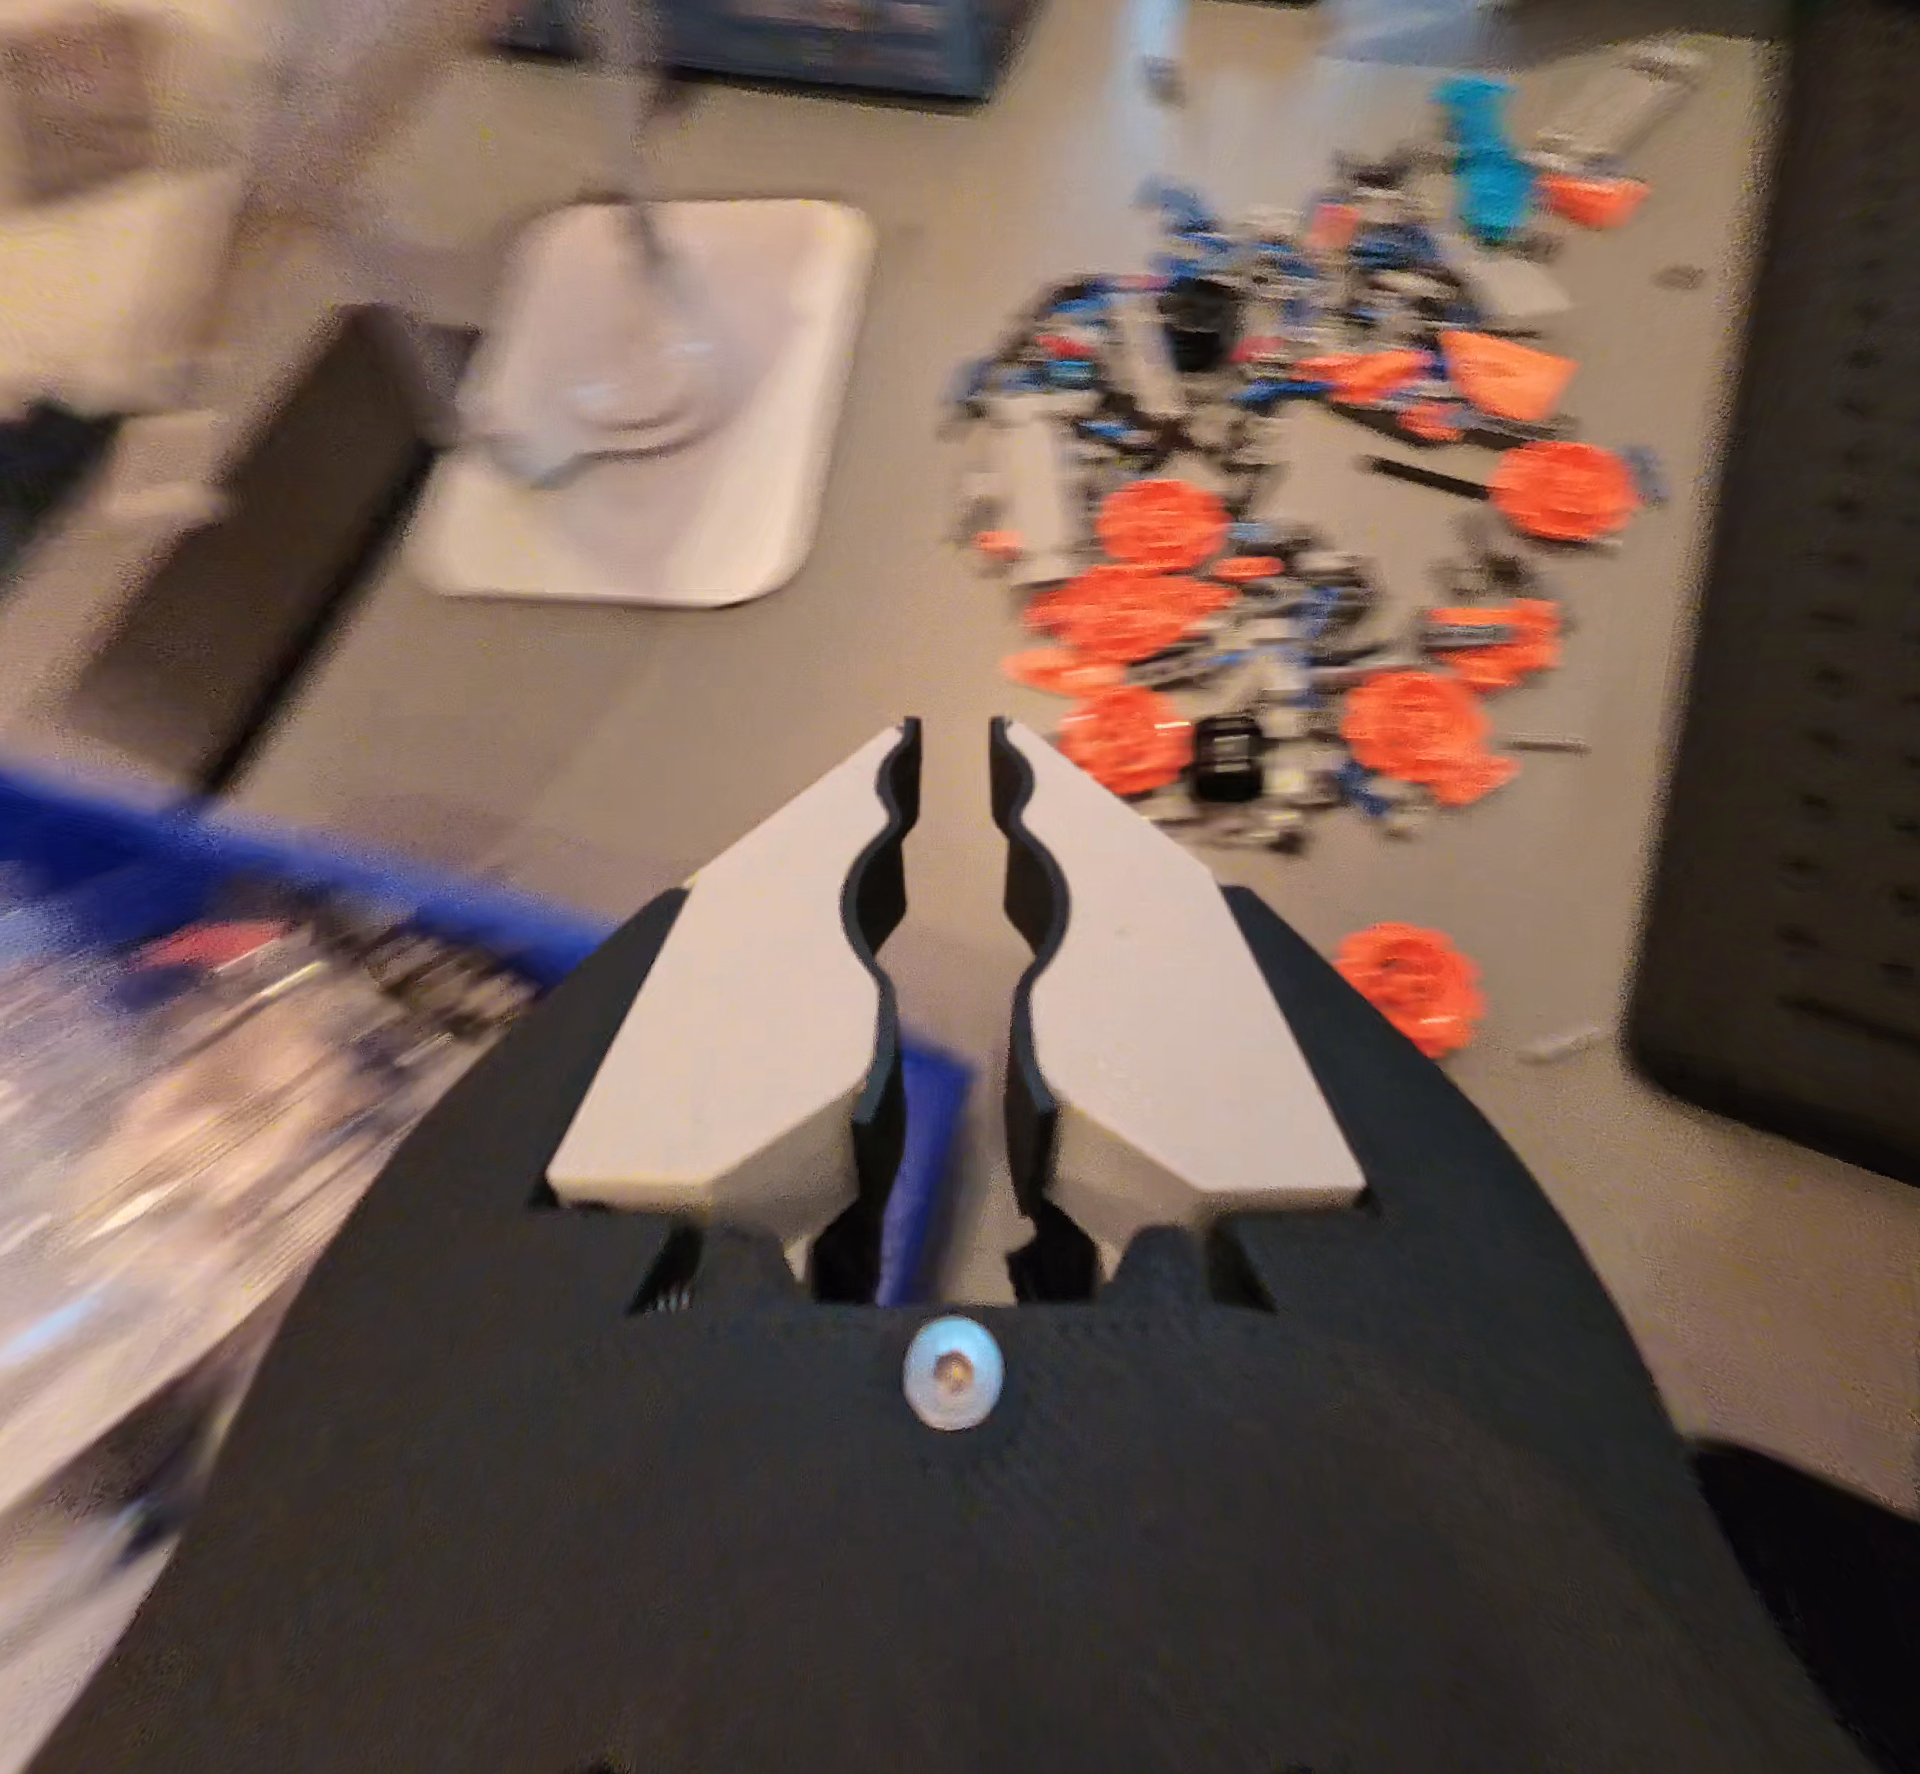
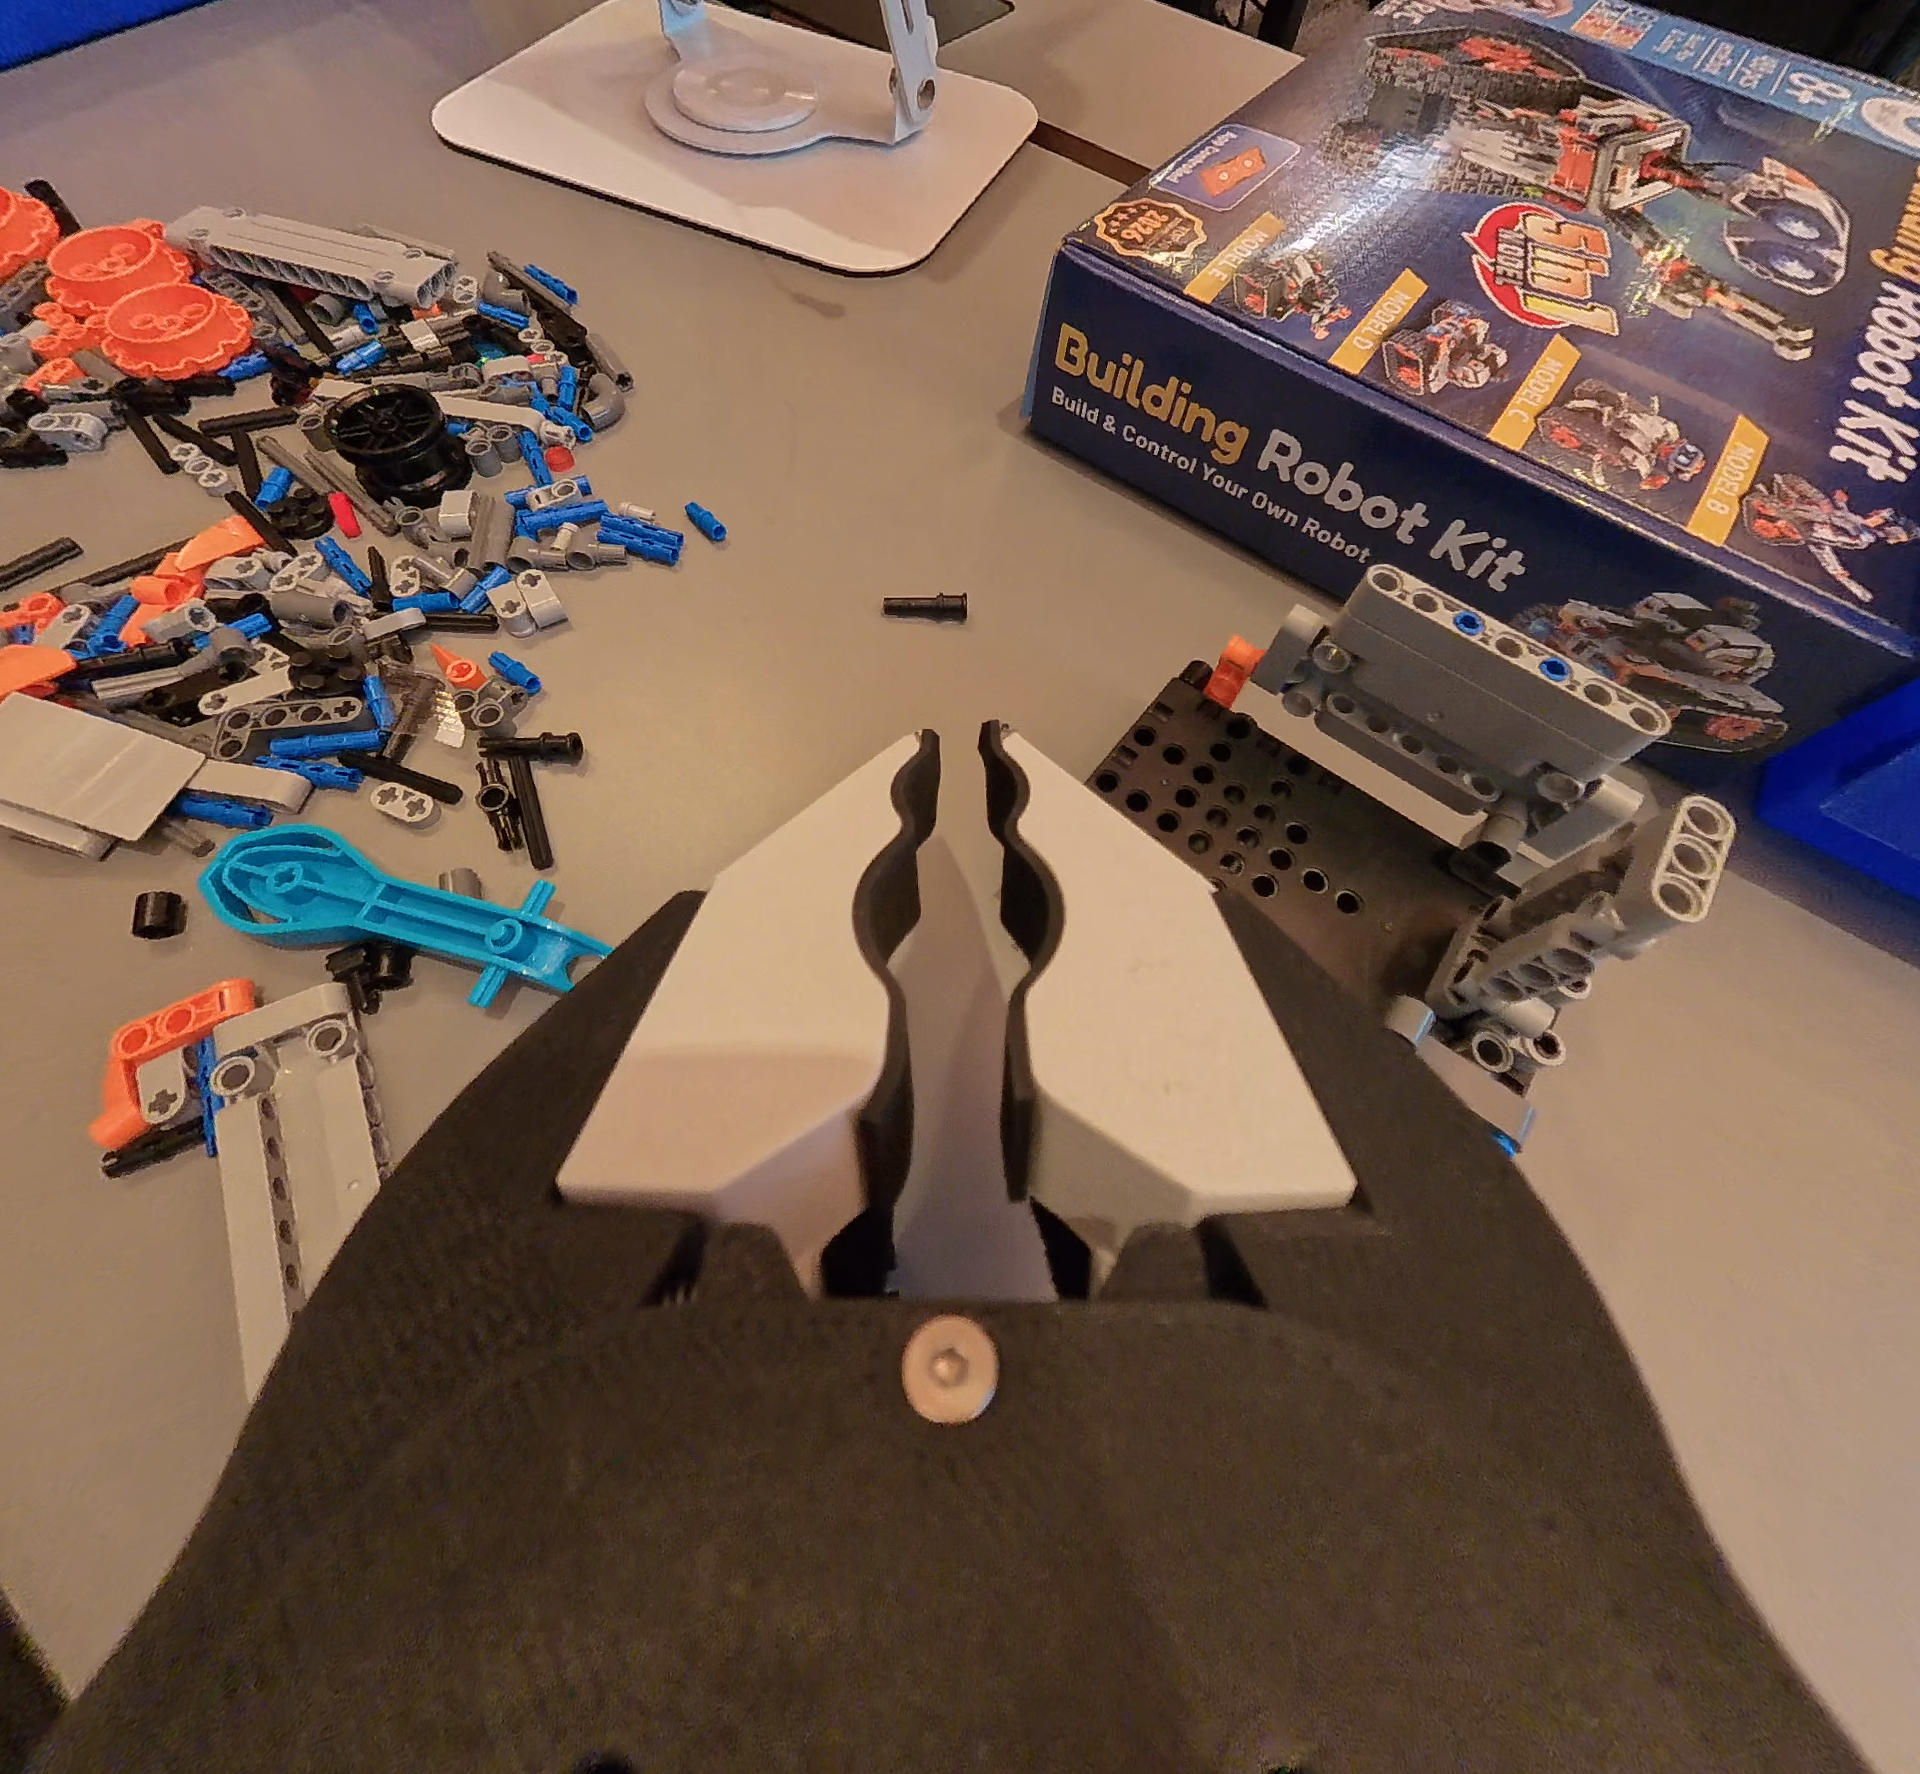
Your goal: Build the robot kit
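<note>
Grey-and-black brick assembly [image 2: 1455,789] beside empty right hand-held gripper [image 2: 960,735].

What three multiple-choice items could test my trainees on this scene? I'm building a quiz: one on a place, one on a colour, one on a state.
1. Where does the lone black pin lie?
A. On bare table ahead of the right gripper
B. Atop the kit box
C. Inside the parts pile

2. What colour are the toothed discs?
A. Teal
B. Orange
C. Grey

3. How does the right gripper stand?
A. Shut on a pin
B. Wide open
C. Narrowly apart, empty

Answers: 1 A, the pin lies alone beyond the fingertips; 2 B, clearly orange; 3 C, a slim gap shows, nothing between.
</note>
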`<state>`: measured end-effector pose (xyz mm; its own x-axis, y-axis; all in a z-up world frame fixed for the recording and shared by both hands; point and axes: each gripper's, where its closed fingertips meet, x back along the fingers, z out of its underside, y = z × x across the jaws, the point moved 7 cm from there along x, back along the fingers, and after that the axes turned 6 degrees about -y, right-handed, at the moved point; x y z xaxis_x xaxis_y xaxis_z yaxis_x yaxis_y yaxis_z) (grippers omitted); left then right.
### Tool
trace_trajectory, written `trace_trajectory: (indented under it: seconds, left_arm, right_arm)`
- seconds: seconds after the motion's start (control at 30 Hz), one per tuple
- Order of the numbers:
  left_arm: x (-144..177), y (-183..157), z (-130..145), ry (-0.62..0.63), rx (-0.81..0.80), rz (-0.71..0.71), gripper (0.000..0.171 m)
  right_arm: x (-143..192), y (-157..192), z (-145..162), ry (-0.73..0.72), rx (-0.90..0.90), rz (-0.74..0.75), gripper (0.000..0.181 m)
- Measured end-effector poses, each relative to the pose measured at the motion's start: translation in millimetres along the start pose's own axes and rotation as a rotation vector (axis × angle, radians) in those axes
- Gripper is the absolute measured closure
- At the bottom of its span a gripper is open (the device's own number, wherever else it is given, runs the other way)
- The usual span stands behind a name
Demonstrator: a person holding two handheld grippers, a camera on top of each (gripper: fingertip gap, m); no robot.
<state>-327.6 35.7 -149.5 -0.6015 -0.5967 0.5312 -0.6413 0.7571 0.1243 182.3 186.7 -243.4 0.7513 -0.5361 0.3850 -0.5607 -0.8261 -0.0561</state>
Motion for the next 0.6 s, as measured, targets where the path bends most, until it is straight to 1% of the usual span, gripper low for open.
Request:
trace_trajectory:
  seconds: [0.03, 0.07, 0.13, 0.17, 0.2, 0.27, 0.37, 0.47, 0.53, 0.6]
  left_arm:
    - [19, 19, 2, 0.001, 0.001, -0.102, 0.168]
    - [32, 35, 9, 0.020, 0.017, -0.160, 0.171]
    - [44, 60, 32, 0.095, 0.128, -0.228, 0.171]
    - [43, 69, 46, 0.140, 0.175, -0.241, 0.171]
    - [39, 74, 58, 0.178, 0.210, -0.236, 0.171]
    - [24, 76, 77, 0.214, 0.279, -0.190, 0.169]
    - [1, 76, 94, 0.287, 0.239, -0.200, 0.169]
    - [-17, 77, 104, 0.354, 0.213, -0.207, 0.167]
    - [-23, 81, 112, 0.431, 0.200, -0.248, 0.166]
    - [-25, 85, 116, 0.465, 0.183, -0.261, 0.166]
  right_arm:
    - [0, 0, 0, 0.000, 0.000, 0.000, 0.175]
    - [0, 0, 0, 0.001, 0.000, 0.001, 0.175]
    - [0, 0, 0, 0.001, 0.000, 0.002, 0.175]
    - [0, 0, 0, 0.001, 0.000, 0.002, 0.175]
    - [0, 0, 0, 0.003, 0.001, 0.002, 0.175]
    - [-1, 0, 0, 0.007, 0.003, 0.004, 0.175]
    - [-1, -1, 1, 0.009, -0.003, 0.006, 0.175]
    - [-2, -1, 2, 0.014, -0.007, 0.006, 0.175]
    - [-2, -1, 3, 0.018, -0.006, 0.005, 0.175]
    - [-2, -1, 3, 0.017, -0.006, 0.006, 0.175]
